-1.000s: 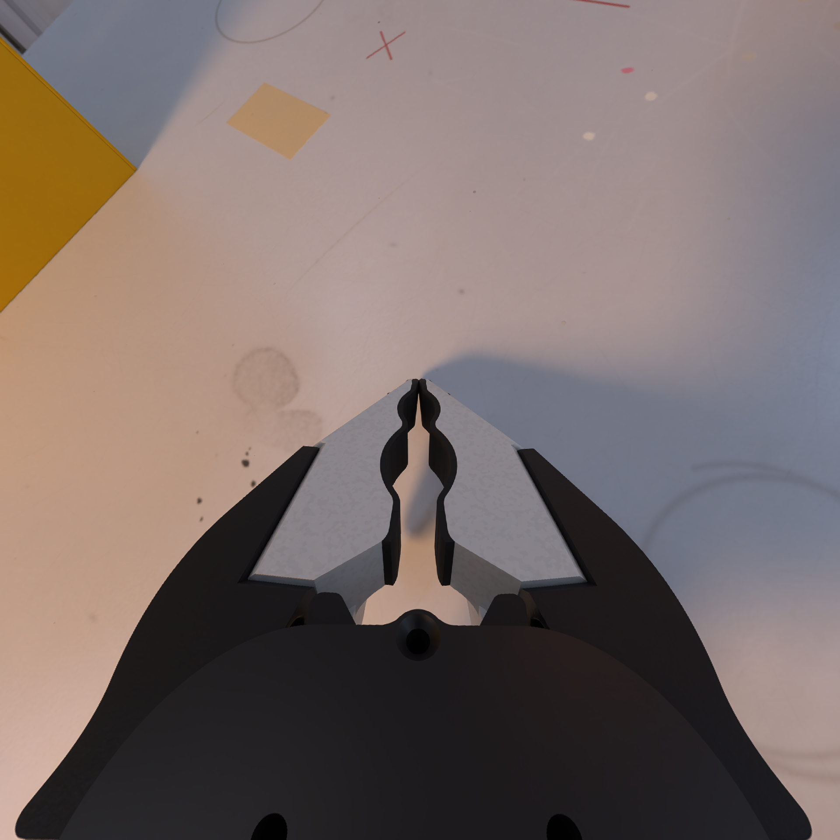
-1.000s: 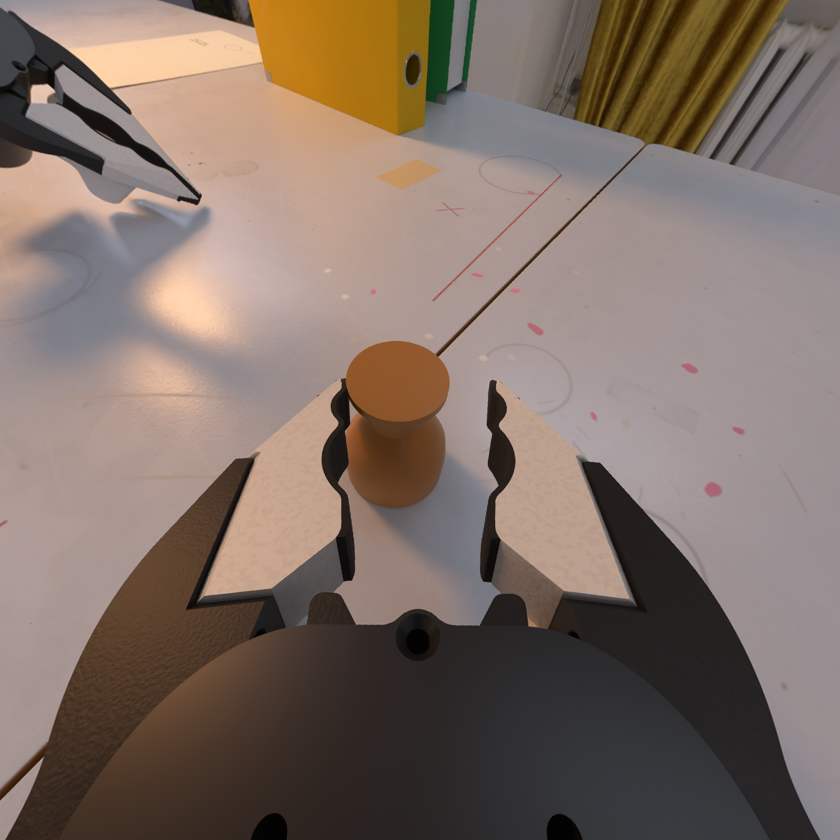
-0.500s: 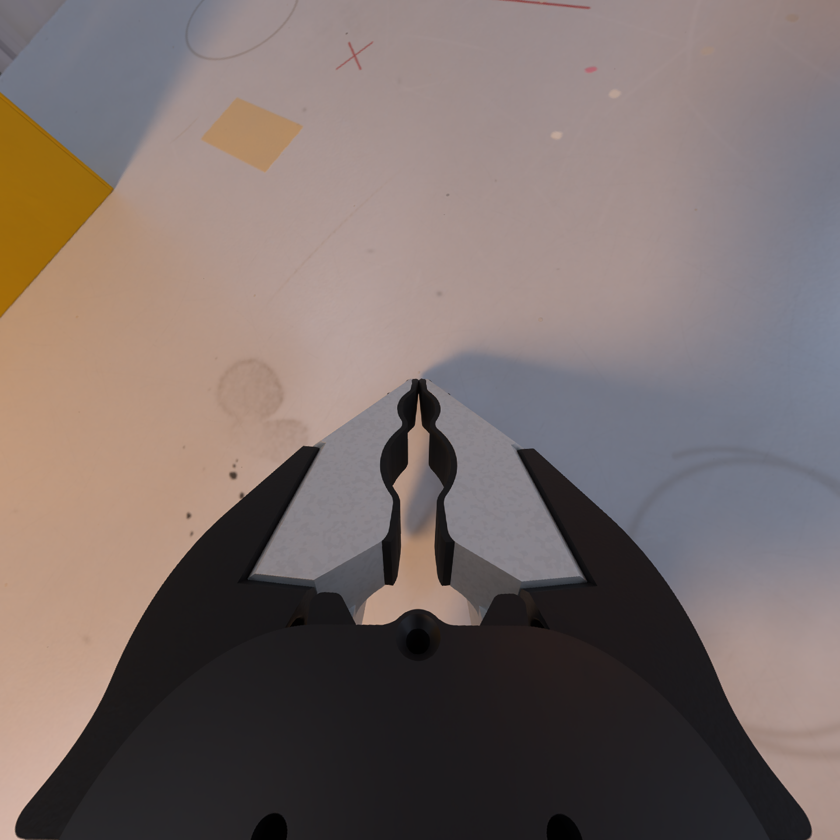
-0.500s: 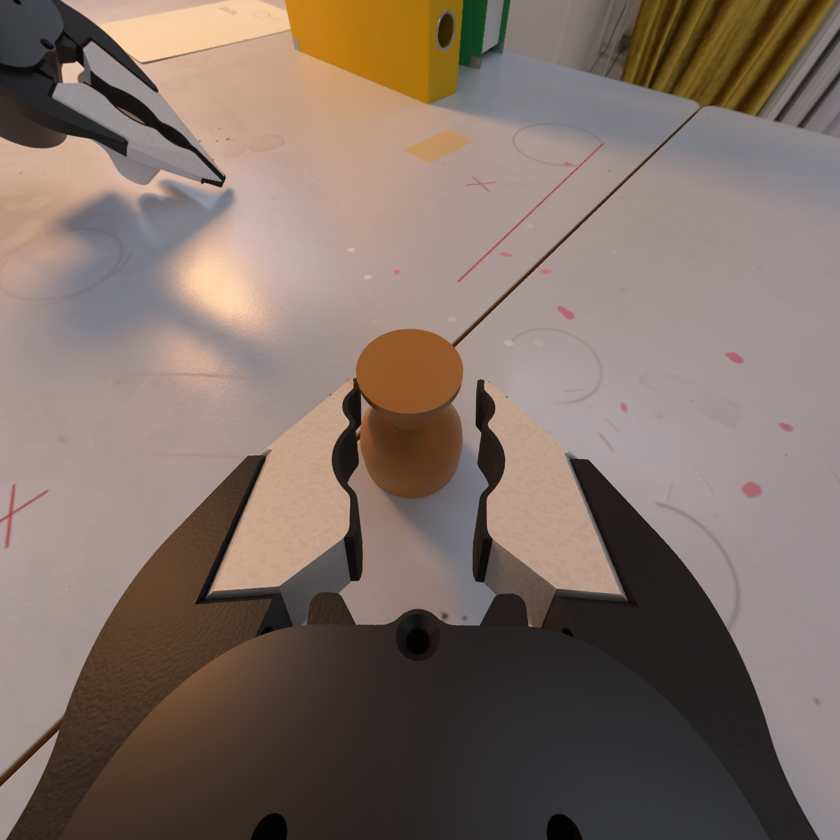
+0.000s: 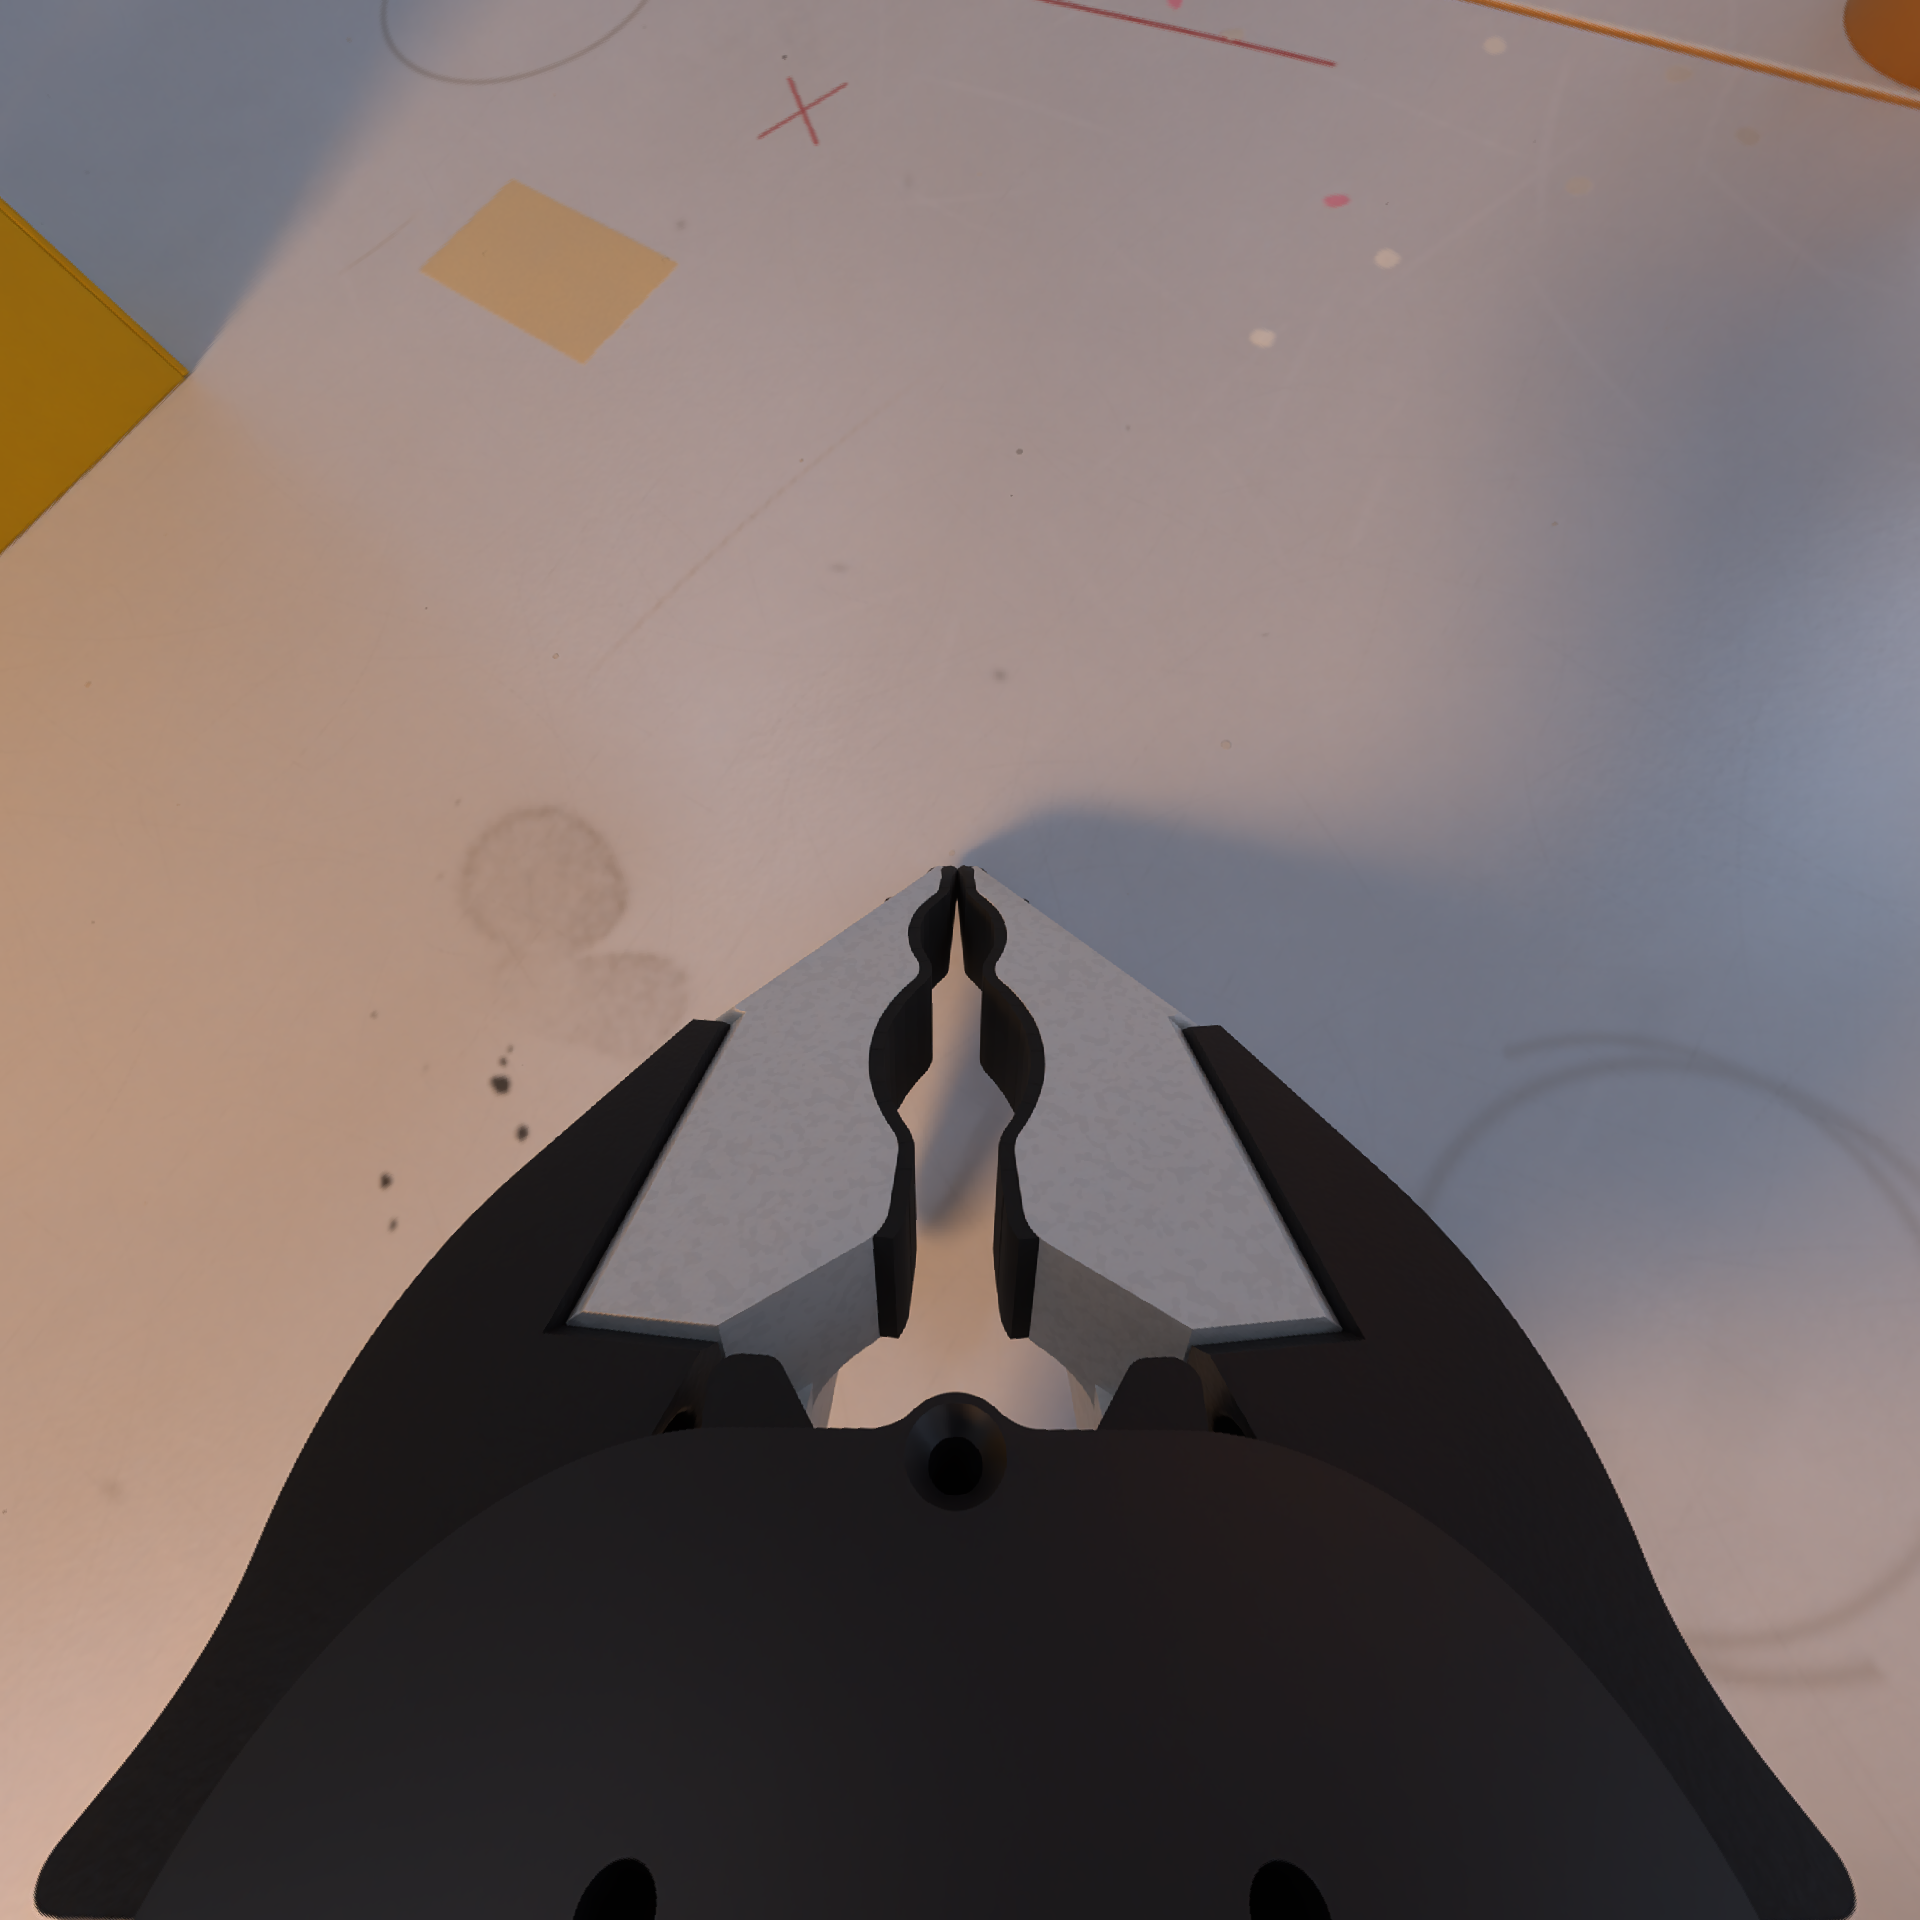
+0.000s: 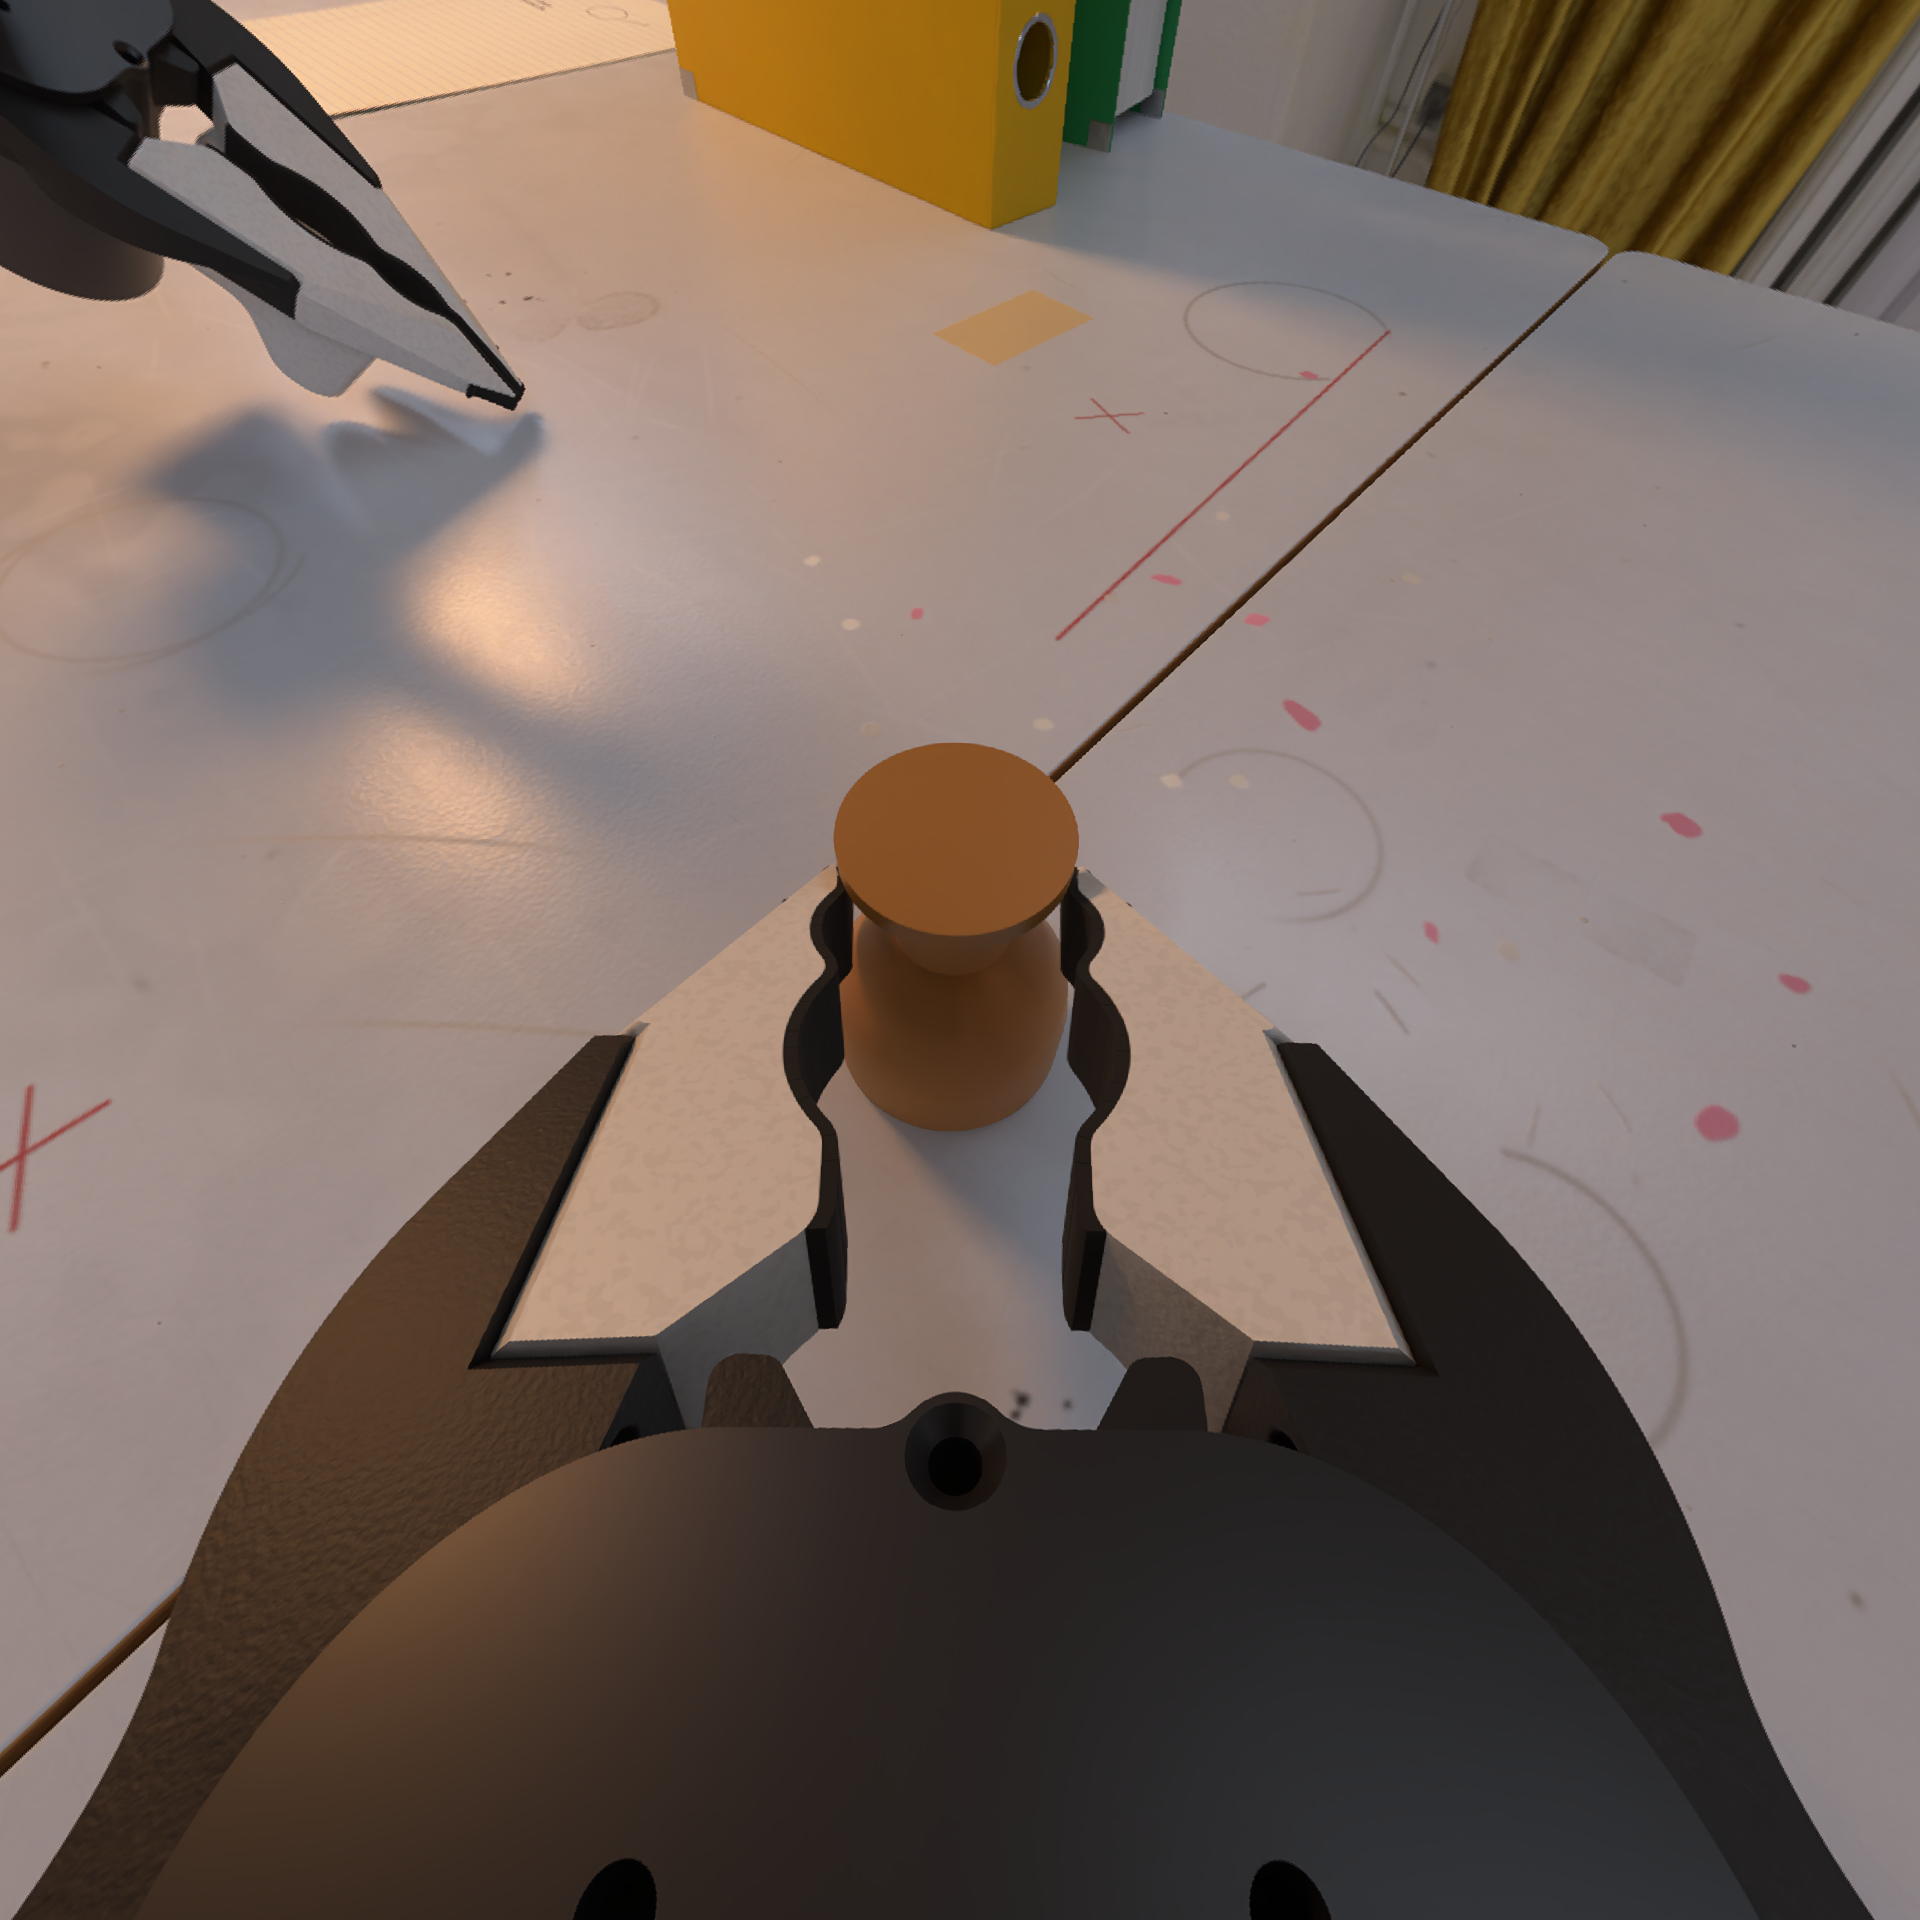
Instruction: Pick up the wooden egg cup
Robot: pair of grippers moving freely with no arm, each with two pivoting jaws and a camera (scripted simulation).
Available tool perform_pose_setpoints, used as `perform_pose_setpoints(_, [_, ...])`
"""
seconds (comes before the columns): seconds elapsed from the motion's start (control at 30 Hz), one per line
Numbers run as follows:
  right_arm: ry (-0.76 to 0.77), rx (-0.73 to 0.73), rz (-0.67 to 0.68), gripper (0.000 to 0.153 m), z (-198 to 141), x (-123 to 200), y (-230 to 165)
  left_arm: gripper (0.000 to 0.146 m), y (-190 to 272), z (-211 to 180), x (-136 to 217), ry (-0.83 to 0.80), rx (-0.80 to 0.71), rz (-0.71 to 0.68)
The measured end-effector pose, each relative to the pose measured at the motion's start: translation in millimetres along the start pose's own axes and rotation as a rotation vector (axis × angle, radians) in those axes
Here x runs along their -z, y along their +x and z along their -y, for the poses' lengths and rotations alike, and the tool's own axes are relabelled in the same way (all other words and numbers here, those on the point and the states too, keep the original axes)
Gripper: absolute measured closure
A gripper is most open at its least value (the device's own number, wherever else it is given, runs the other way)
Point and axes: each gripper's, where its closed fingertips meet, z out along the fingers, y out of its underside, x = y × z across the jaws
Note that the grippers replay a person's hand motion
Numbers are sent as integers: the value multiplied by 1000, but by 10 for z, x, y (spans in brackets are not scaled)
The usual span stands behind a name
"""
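Note:
The wooden egg cup (image 6: pixel 954 997) is orange-brown with a flat round disc on top and a rounded body. It stands on the white table (image 6: pixel 520 831) next to the seam. My right gripper (image 6: pixel 956 894) is shut on the egg cup, one finger touching each side of its body under the disc. My left gripper (image 5: pixel 956 878) is shut and empty, hovering over bare table. It shows at the upper left of the right wrist view (image 6: pixel 497 393). An edge of the cup shows in the top right corner of the left wrist view (image 5: pixel 1886 42).
A yellow binder (image 6: pixel 883 83) and a green one (image 6: pixel 1122 62) stand at the far table edge, with a gold curtain (image 6: pixel 1662 94) behind. The yellow binder also shows in the left wrist view (image 5: pixel 62 374). A seam (image 6: pixel 1351 499) splits two tabletops. A tan square (image 5: pixel 548 268) lies flat.
My right gripper's fingers have closed in from a wide gap until they touch the egg cup. The left gripper has stayed shut and shifted slightly over the table.

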Motion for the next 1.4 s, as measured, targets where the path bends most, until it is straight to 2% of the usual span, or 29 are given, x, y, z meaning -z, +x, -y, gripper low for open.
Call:
perform_pose_setpoints(0.13, [-2, 4, -1, 124, -3, -1, -4, 146, 1, 1, 0, 0, 4, -5])
perform_pose_setpoints(0.27, [-4, 3, 0, 125, -3, -2, -3, 146, 52, 2, 8, 3, -22, -20])
perform_pose_setpoints(0.4, [7, 9, -9, 125, 1, 22, -9, 146, 313, -72, 134, 7, -20, -118])
perform_pose_setpoints(0.5, [38, 1, -8, 125, 29, 67, -15, 121, 620, -221, 362, 19, -73, -213])
perform_pose_setpoints(0.57, [60, -23, 10, 125, 49, 89, -12, 113, 863, -284, 560, 61, -131, -286])
perform_pose_setpoints(0.67, [57, -70, 59, 125, 48, 88, -15, 110, 1212, -248, 803, 159, -181, -355])
perform_pose_setpoints(0.73, [61, -81, 63, 125, 52, 91, -8, 109, 1458, -258, 872, 148, -267, -377])
perform_pose_setpoints(0.87, [73, -50, 26, 125, 63, 103, -4, 106, 1717, -285, 830, 83, -410, -315])
perform_pose_setpoints(0.93, [70, -48, 25, 125, 60, 99, -14, 108, 1730, -272, 797, 77, -435, -273])
perform_pose_setpoints(1.03, [78, -59, 29, 125, 71, 107, -23, 117, 1786, -328, 752, 49, -452, -304])
perform_pose_setpoints(1.23, [95, -87, 51, 125, 85, 124, -33, 114, 1864, -338, 702, 42, -457, -350])
perform_pose_setpoints(1.27, [92, -88, 54, 125, 84, 121, -36, 119, 1860, -346, 694, 35, -464, -354])
perform_pose_setpoints(1.33, [87, -87, 60, 125, 79, 115, -43, 140, 1839, -340, 665, 45, -484, -345])
perform_pose_setpoints(1.4, [85, -85, 61, 125, 77, 112, -47, 146, 1832, -328, 643, 70, -472, -342])
